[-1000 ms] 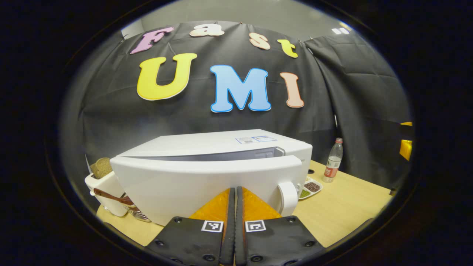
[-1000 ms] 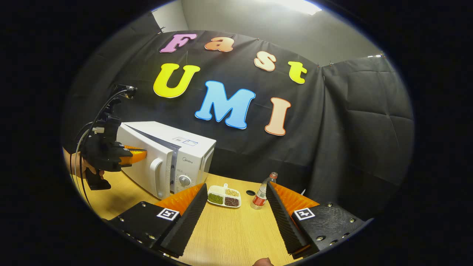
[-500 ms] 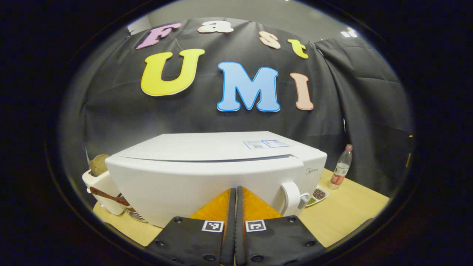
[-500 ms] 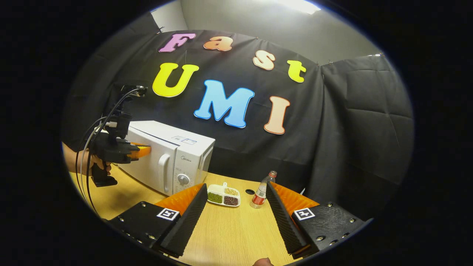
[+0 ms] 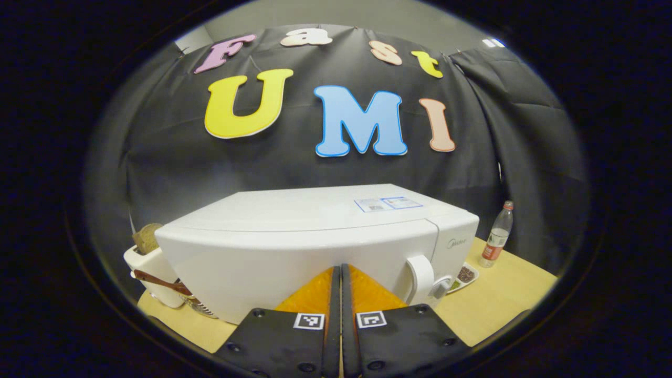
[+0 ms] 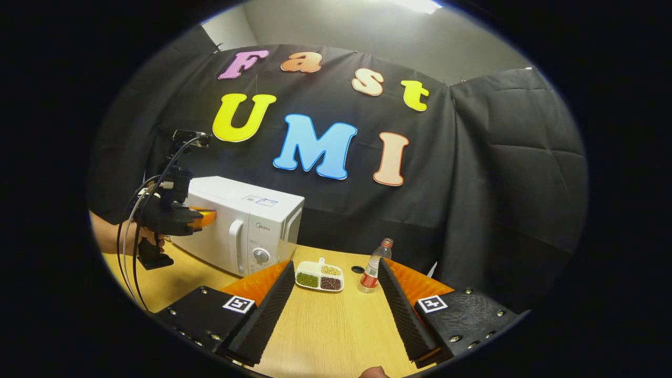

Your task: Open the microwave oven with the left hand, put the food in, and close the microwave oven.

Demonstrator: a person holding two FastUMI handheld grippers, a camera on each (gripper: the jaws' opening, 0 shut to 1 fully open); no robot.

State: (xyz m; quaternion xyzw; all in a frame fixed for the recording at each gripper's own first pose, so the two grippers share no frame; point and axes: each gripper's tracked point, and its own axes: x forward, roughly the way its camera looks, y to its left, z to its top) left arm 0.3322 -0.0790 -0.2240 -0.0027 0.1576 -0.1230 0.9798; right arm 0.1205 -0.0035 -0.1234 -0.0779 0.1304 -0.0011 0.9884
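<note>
The white microwave [image 5: 315, 231] stands on the wooden table with its door flush against the body. My left gripper [image 5: 340, 269] is shut with nothing between its fingers, and its tips touch the door front, left of the door handle [image 5: 420, 273]. In the right gripper view the microwave [image 6: 247, 226] sits at the left, with the left gripper [image 6: 202, 218] against its door and a hand holding it. My right gripper [image 6: 335, 264] hovers open over the table. A white divided dish of beans [image 6: 320, 276] lies beyond its fingertips.
A plastic bottle with a red label [image 6: 371, 268] stands right of the dish, near the back wall. A white toaster with bread [image 5: 149, 257] sits left of the microwave. Bare tabletop [image 6: 325, 331] stretches between my right fingers.
The microwave door was ajar a second ago and has swung flush with the body, with the left gripper following it in. The right gripper has barely moved.
</note>
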